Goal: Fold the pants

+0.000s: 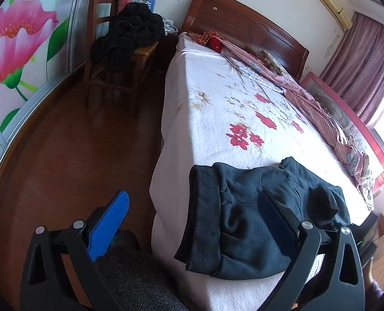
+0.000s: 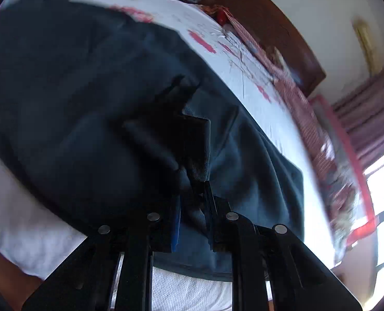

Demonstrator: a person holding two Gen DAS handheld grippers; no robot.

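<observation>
A bed (image 1: 233, 108) with a white flowered spread and a dark wooden headboard (image 1: 246, 26) stands on a brown wood floor (image 1: 70, 140). A wooden chair (image 1: 101, 44) piled with dark clothes sits beside a flower-painted wardrobe door (image 1: 18, 44). Mauve curtains (image 1: 363, 59) flank a bright window; an air conditioner (image 1: 334, 5) hangs high on the white wall.

The right hand-held gripper (image 2: 192, 178) has its two fingers drawn close together, pinching a fold of the dark blue pants (image 2: 75, 98). The pants spread in a rumpled heap across the bed (image 2: 23, 235), which wears a white cover with red flowers. A wooden headboard (image 2: 269, 26) stands beyond, and purple curtains (image 2: 368, 119) hang at the right. The picture is motion-blurred.
</observation>
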